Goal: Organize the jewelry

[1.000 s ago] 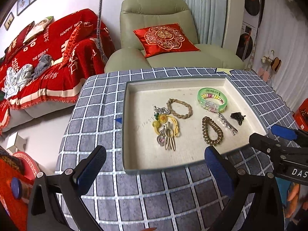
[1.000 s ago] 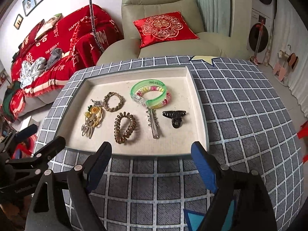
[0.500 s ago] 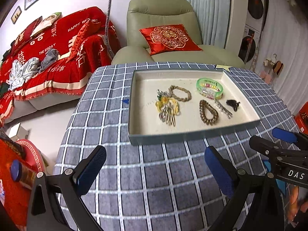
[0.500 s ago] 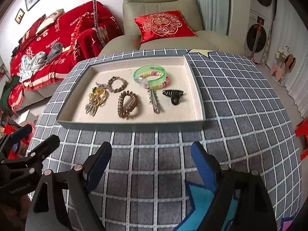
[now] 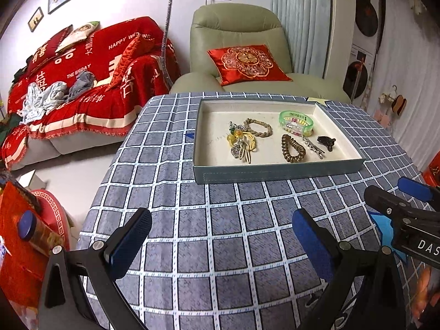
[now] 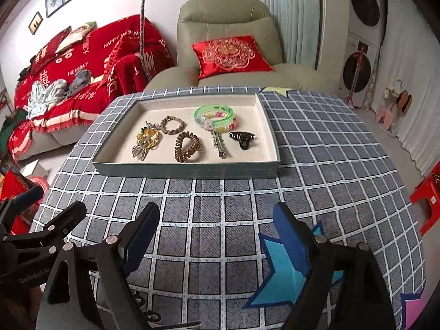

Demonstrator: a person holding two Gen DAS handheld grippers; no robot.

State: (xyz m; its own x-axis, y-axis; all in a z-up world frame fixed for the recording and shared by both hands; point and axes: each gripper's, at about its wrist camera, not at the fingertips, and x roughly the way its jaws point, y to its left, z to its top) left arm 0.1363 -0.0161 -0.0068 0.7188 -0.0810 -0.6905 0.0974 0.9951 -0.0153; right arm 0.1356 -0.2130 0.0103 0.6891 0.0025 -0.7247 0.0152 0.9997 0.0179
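Note:
A grey-blue tray with a cream lining stands on the checked tablecloth. In it lie a green bangle, a braided bracelet, a yellow bead ornament, a brown coil hair tie, a silver hair clip and a black claw clip. My left gripper and right gripper are both open and empty, held back near the table's front, well short of the tray.
The table wears a blue-grey checked cloth with blue star stickers. A green armchair with a red cushion stands behind it. A red-covered sofa is at the left, a red stool at the right.
Both grippers have drawn back from the tray toward the table's front edge, so the tray looks smaller and farther. The jaws stayed open and the jewelry did not move.

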